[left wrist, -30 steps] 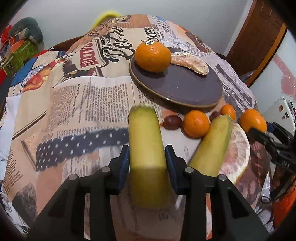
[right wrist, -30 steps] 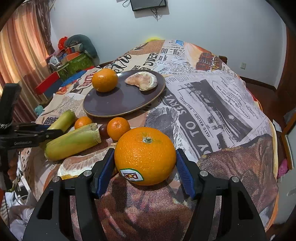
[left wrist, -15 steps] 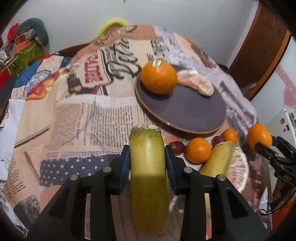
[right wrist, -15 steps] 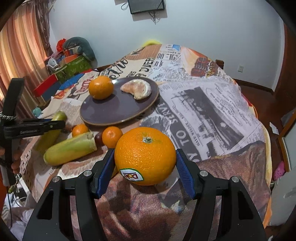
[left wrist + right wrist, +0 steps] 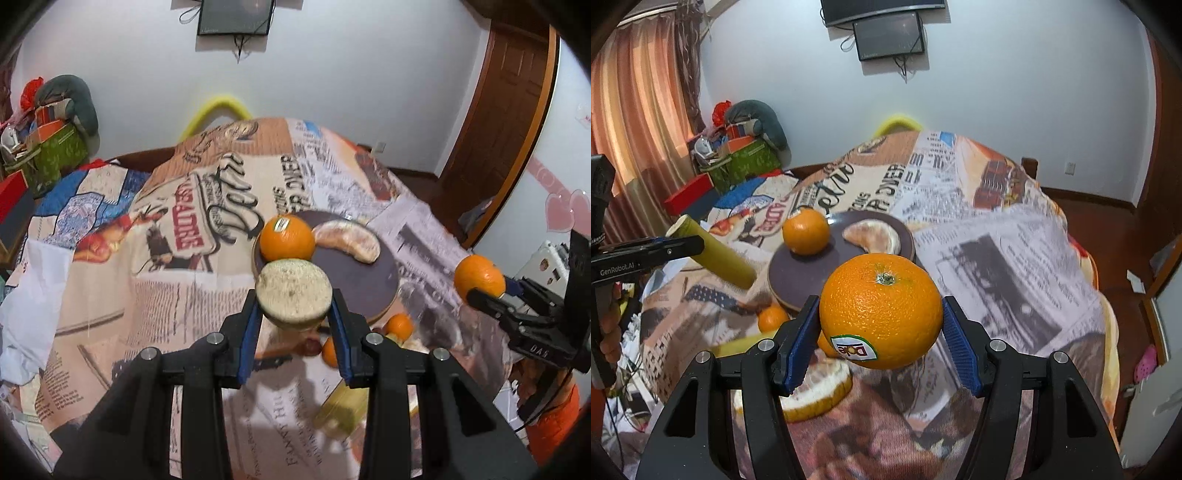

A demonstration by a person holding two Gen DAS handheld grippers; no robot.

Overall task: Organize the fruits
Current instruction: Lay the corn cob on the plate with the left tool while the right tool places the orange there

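My left gripper [image 5: 294, 314] is shut on a yellow-green sugarcane-like fruit piece [image 5: 294, 291], held in the air with its cut end toward the camera; it also shows in the right wrist view [image 5: 713, 253]. My right gripper [image 5: 881, 332] is shut on a large orange with a sticker [image 5: 881, 312], lifted above the table; it shows in the left wrist view [image 5: 479, 277]. A dark round plate [image 5: 812, 277] holds another orange [image 5: 805, 235] and a peeled citrus segment [image 5: 873, 238].
On the newspaper-print tablecloth [image 5: 997, 258] near the plate lie small mandarins [image 5: 398, 325], a dark red date [image 5: 310, 345], a second yellow-green piece [image 5: 343, 406] and a cut pomelo slice [image 5: 816, 391]. Boxes and clutter [image 5: 738, 155] stand at the back left.
Both grippers have risen well above the table with their fruit. The left one has tilted up, so the piece's cut end now faces the camera, nearer the plate.
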